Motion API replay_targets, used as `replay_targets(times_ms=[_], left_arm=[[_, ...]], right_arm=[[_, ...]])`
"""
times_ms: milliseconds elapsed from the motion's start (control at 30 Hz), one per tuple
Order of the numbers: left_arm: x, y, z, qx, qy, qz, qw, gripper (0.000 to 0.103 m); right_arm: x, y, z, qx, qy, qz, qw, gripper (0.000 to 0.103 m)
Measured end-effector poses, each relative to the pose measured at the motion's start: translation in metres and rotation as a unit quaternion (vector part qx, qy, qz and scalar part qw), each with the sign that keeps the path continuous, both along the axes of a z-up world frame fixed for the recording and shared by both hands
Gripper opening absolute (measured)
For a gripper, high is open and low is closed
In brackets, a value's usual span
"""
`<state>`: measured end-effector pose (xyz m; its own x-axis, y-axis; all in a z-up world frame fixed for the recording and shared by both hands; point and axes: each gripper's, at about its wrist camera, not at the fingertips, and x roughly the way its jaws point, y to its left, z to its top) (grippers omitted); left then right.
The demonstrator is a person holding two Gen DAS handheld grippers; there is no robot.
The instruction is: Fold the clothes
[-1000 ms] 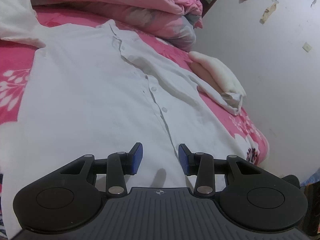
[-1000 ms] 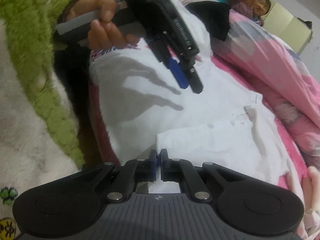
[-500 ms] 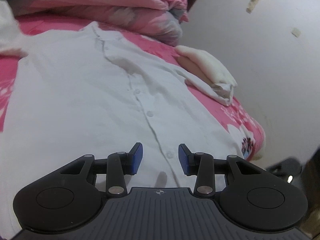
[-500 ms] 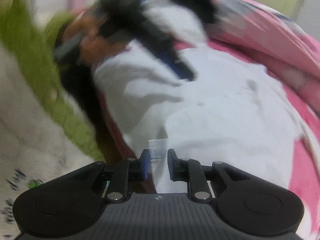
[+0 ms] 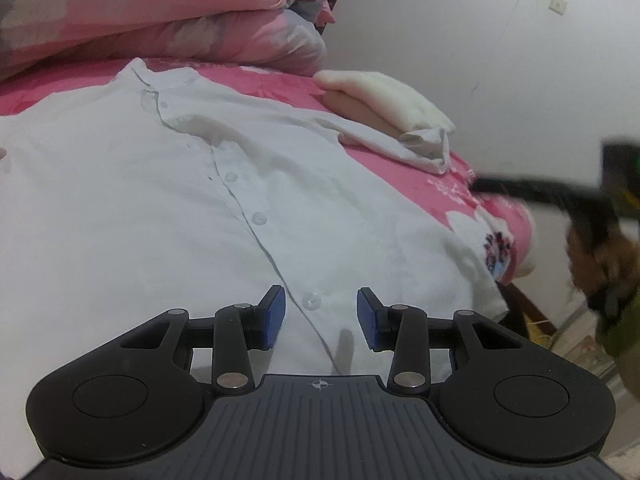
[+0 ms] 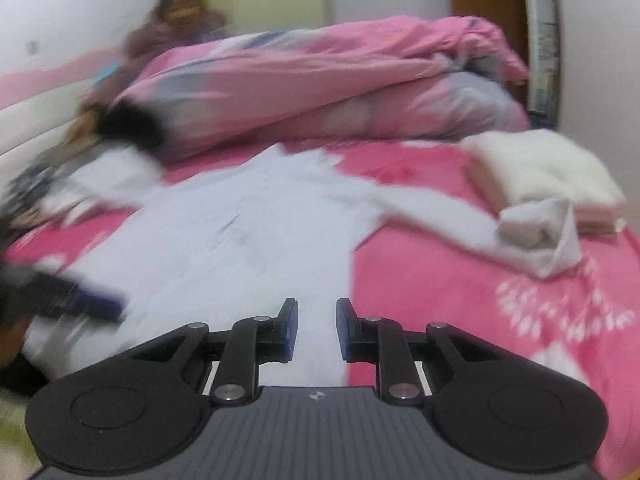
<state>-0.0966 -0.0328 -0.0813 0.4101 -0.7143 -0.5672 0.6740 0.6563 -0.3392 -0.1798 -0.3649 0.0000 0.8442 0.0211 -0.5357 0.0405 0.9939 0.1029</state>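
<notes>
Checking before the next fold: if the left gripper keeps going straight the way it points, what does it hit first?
Most likely the white shirt: the open left gripper points along its button strip, low over the cloth. Depth is hard to judge.

Dim, flat indoor light, both fisheye views.
Left wrist view sharp at centre; small soft shadow on white shirt (image 5: 168, 208) between the fingers, blurred dark shape at right edge. Right wrist view motion-smeared throughout, worst at left. Corners vignetted, edges bowed.

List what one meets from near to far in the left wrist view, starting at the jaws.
Left gripper with open jaws → white shirt → pink sheet → pink quilt.
</notes>
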Motion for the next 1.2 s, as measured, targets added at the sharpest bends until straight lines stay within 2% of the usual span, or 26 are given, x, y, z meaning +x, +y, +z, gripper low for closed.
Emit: replay_targets(times_ms=[100,167,200,267,333,433,467,500,567,600,700,767,900,967,1000,1133,1200], left_arm=[[0.001,-0.001,-0.004,0.006,-0.002,0.001,1.0,0.039],[0.003,-0.001,-0.006,0.006,-0.005,0.0,1.0,0.039],[0.004,0.0,-0.006,0.006,-0.006,0.0,1.0,0.039],[0.005,0.0,-0.008,0.004,-0.012,0.001,0.9999,0.039],[0.007,0.001,-0.01,0.001,-0.013,-0.002,0.9999,0.039],[0.012,0.002,-0.017,-0.005,-0.011,-0.004,0.9999,0.039],[0.013,0.003,-0.018,-0.008,-0.01,-0.005,0.9999,0.039],[0.013,0.004,-0.019,-0.011,-0.009,-0.005,0.9999,0.039],[0.015,0.006,-0.02,-0.018,-0.006,-0.005,0.9998,0.039],[0.016,0.007,-0.02,-0.022,-0.002,-0.006,0.9997,0.039],[0.018,0.012,-0.023,-0.033,0.005,-0.005,0.9994,0.039],[0.018,0.014,-0.024,-0.037,0.007,-0.004,0.9993,0.039],[0.017,0.018,-0.025,-0.046,0.008,-0.006,0.9989,0.039],[0.019,0.022,-0.027,-0.051,0.008,-0.008,0.9986,0.039],[0.019,0.023,-0.028,-0.054,0.009,-0.01,0.9985,0.039],[0.022,0.027,-0.03,-0.065,0.014,-0.012,0.9977,0.039],[0.023,0.028,-0.03,-0.068,0.014,-0.012,0.9975,0.039]], right_arm=[[0.05,-0.018,0.003,0.05,0.008,-0.037,0.998,0.034],[0.084,-0.041,0.001,0.12,0.016,-0.063,0.991,0.038],[0.102,-0.057,-0.005,0.167,0.024,-0.086,0.982,0.042],[0.131,-0.09,-0.027,0.263,0.057,-0.146,0.952,0.043],[0.158,-0.121,-0.052,0.348,0.086,-0.205,0.911,0.045],[0.184,-0.15,-0.082,0.416,0.084,-0.262,0.867,0.044],[0.192,-0.156,-0.088,0.422,0.078,-0.282,0.858,0.043],[0.199,-0.161,-0.092,0.422,0.071,-0.298,0.853,0.035],[0.212,-0.17,-0.092,0.405,0.053,-0.318,0.856,0.014],[0.218,-0.173,-0.088,0.394,0.042,-0.319,0.861,0.005],[0.233,-0.181,-0.072,0.34,0.012,-0.322,0.883,0.003],[0.244,-0.186,-0.071,0.301,0.015,-0.333,0.894,0.003],[0.26,-0.191,-0.085,0.271,0.092,-0.306,0.908,0.009],[0.251,-0.186,-0.077,0.244,0.107,-0.289,0.919,0.026],[0.242,-0.182,-0.07,0.222,0.115,-0.287,0.925,0.047],[0.212,-0.145,-0.028,0.102,0.139,-0.252,0.952,0.049],[0.206,-0.109,-0.005,0.03,0.131,-0.204,0.97,0.049]])
